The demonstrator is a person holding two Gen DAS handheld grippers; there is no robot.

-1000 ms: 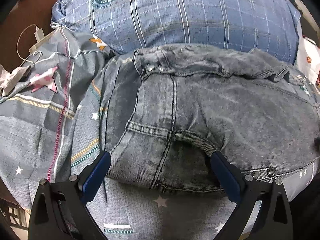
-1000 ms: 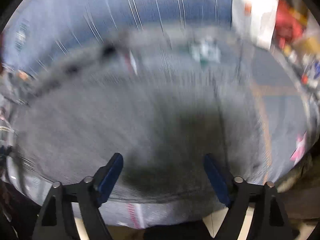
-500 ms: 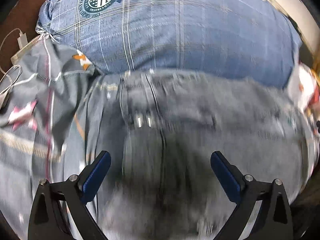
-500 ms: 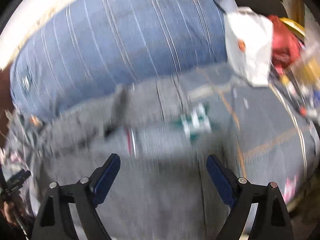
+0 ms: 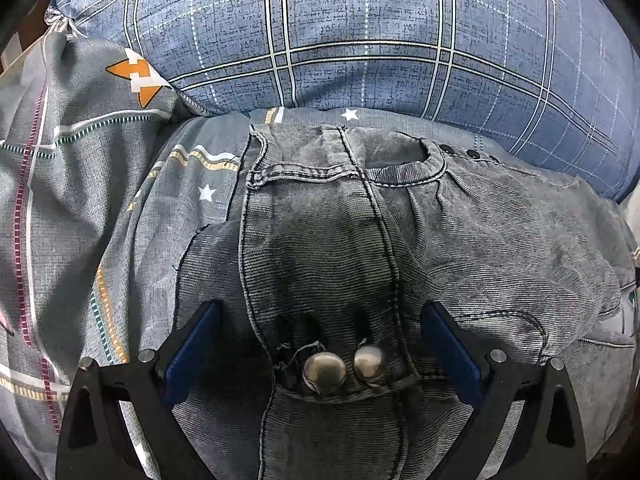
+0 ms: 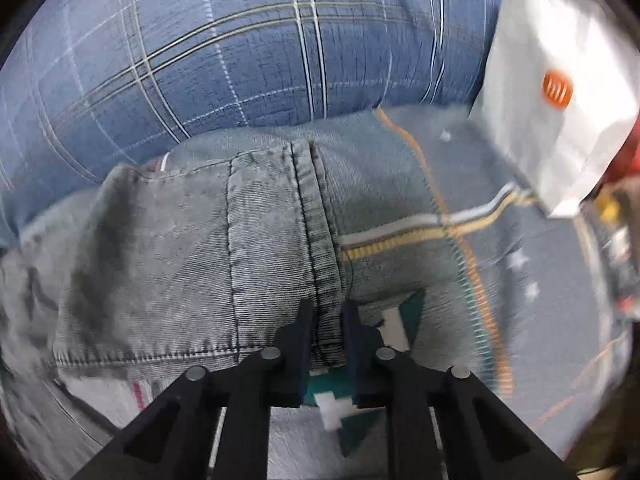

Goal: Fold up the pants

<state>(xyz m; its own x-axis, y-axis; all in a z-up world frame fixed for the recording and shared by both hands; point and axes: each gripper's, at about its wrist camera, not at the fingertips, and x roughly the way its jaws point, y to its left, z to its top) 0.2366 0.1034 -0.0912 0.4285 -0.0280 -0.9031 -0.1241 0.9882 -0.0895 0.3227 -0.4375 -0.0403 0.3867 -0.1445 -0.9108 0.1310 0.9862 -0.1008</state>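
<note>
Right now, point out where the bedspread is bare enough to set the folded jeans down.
Free: the bedspread strip right of the jeans, bordered by the blue plaid pillow and white bag; another bare patch left of the jeans, below the rumpled cover. Crowded: the middle, under both grippers.

pants [image 5: 328, 248]: grey washed denim, crumpled | two metal buttons between left gripper [image 5: 320, 344] fingers | hem edge pinched in right gripper [image 6: 326, 332]

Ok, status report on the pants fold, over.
Right gripper just closed, pinching the jeans hem corner. Left gripper open, straddling the waistband snaps. Jeans lie against the plaid pillow; nothing blocking.
</note>
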